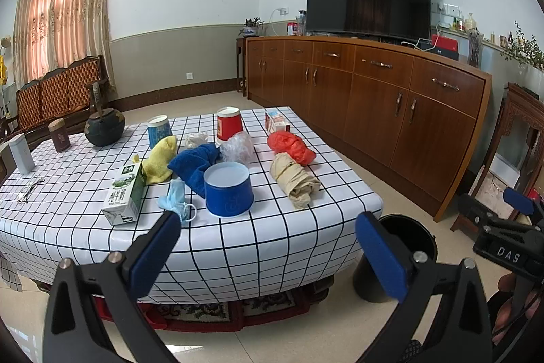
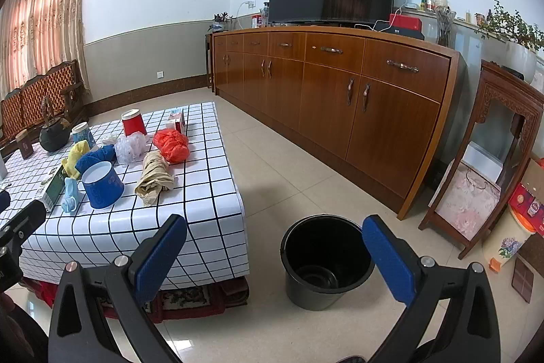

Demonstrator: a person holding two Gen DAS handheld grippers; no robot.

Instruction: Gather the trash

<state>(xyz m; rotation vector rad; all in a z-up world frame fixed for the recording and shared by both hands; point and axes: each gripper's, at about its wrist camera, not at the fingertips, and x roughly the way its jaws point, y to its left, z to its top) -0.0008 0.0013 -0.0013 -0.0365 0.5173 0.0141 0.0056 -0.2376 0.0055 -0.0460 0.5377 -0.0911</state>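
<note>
Trash lies mid-worktop (image 1: 289,240): red bag (image 1: 290,147), tan paper (image 1: 295,181), mask (image 1: 176,198), carton (image 1: 124,194), upturned blue cup (image 1: 229,191). The black bin (image 2: 324,261) stands empty on the floor, right of it, half hidden in the left view. Left claw (image 1: 268,252) and right claw (image 2: 274,256) both gape wide, holding nothing

Bucket (image 1: 413,235) half hidden (by pad).

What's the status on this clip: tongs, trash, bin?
Left tongs open, empty. Right tongs open, empty. Trash on table untouched: milk carton, face mask, red bag. Black bin on floor, empty, path clear.
</note>
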